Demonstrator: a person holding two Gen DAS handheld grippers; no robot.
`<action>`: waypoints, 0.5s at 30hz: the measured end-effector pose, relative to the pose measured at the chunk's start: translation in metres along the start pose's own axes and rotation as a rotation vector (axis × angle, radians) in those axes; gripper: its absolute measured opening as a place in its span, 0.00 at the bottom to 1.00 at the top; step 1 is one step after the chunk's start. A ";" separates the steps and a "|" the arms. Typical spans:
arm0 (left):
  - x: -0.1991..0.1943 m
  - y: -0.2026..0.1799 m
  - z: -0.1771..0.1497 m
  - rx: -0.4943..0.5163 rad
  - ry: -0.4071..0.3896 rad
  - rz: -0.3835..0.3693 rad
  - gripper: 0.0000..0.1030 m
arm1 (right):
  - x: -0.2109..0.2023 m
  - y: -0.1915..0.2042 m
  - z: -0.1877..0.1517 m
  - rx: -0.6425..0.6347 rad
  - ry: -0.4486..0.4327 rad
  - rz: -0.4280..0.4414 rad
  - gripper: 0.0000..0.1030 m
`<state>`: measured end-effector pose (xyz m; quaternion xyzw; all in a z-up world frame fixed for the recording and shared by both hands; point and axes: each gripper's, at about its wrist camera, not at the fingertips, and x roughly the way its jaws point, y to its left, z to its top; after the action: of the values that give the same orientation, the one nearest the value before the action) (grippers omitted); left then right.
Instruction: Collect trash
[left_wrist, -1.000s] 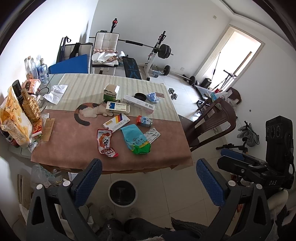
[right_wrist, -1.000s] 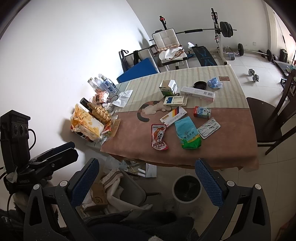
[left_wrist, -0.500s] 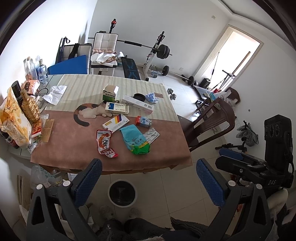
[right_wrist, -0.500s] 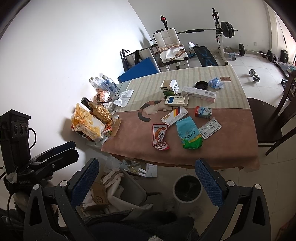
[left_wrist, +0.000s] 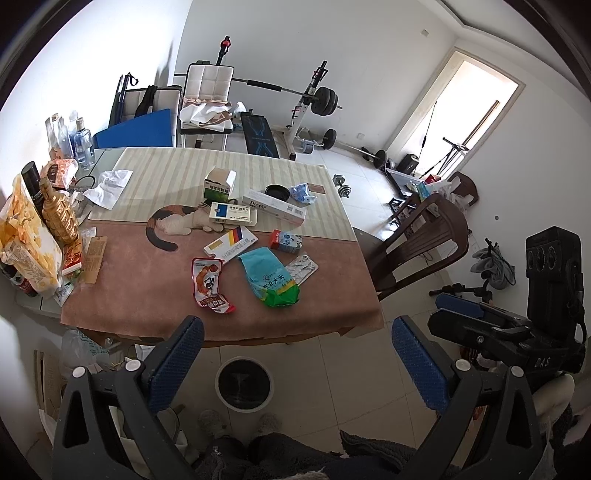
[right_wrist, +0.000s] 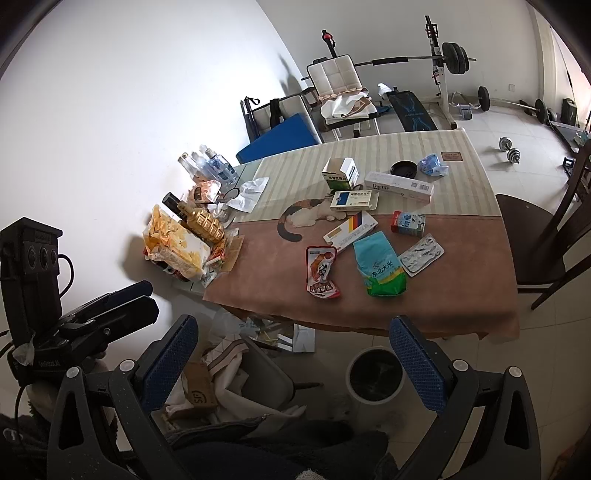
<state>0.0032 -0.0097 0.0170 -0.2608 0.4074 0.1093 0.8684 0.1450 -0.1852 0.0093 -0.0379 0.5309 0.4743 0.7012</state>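
Above the floor short of the bench (left_wrist: 122, 306), the left claw (left_wrist: 297, 354) and right claw (right_wrist: 293, 354) both hang wide and empty. Trash lies on the brown cloth: a red torn snack pouch (left_wrist: 208, 284) nearest, beside a teal-and-green rice bag (left_wrist: 271, 278). The round white-rimmed bin (left_wrist: 244, 382) stands on the floor below the bench edge. Probably best to take the pouch first, pinching its flat edge. Boxes (left_wrist: 232, 214) crowd behind.

- I see a tablecloth (left_wrist: 140, 295) that is brown near me, cream-striped beyond, with a calico cat print (left_wrist: 173, 223).
- Red-and-white snack pouch (left_wrist: 208, 282).
- Blue bag with green bottom (left_wrist: 269, 277).
- My finger pads (left_wrist: 177, 363) are blue, dotted.
- White-rimmed black bin (left_wrist: 244, 383).
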 end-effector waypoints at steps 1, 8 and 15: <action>0.000 0.000 0.000 0.000 0.000 -0.001 1.00 | 0.000 0.000 0.000 -0.001 0.000 -0.001 1.00; 0.001 0.000 -0.002 0.001 0.002 -0.002 1.00 | 0.002 0.000 -0.001 0.001 0.001 0.003 1.00; 0.017 0.012 0.007 0.047 -0.037 0.196 1.00 | 0.011 0.001 0.006 0.053 -0.032 -0.024 1.00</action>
<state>0.0141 0.0040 0.0035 -0.1974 0.4171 0.1889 0.8668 0.1488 -0.1748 0.0036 -0.0178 0.5315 0.4521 0.7161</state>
